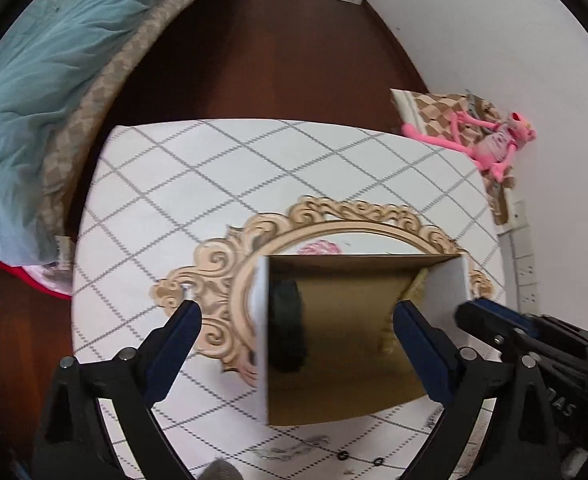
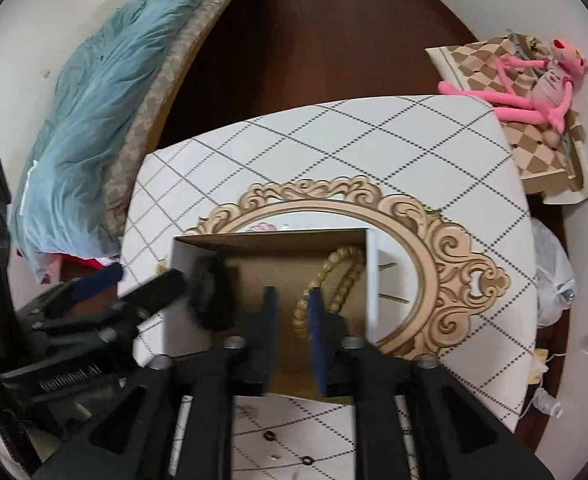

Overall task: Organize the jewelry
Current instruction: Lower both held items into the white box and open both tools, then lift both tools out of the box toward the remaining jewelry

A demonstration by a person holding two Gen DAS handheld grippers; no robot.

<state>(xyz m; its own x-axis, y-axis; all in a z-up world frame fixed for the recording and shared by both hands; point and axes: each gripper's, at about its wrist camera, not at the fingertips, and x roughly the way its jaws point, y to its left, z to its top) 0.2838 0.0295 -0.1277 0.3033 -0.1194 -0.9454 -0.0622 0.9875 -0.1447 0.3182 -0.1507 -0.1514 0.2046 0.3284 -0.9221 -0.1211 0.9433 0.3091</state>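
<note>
Both grippers hang over the open cardboard box (image 1: 346,340) that sits on the ornate oval mirror (image 1: 230,280). Left gripper (image 1: 298,328) has its fingers spread wide, one blue pad outside the box's left wall and the other over the box's right side, touching nothing I can see. Right gripper (image 2: 292,316) reaches into the box with its blue pads parted by a narrow gap; the beige bead bracelet (image 2: 334,284) lies just beyond and partly behind the right pad, and I cannot tell if the pad touches it. Against the box's left inner wall stands a dark bracelet (image 2: 214,292). Nearer me, outside the box on the white diamond-pattern tablecloth (image 2: 334,136), lie two small black rings (image 2: 269,436) and a thin silvery chain (image 1: 290,450), blurred
</note>
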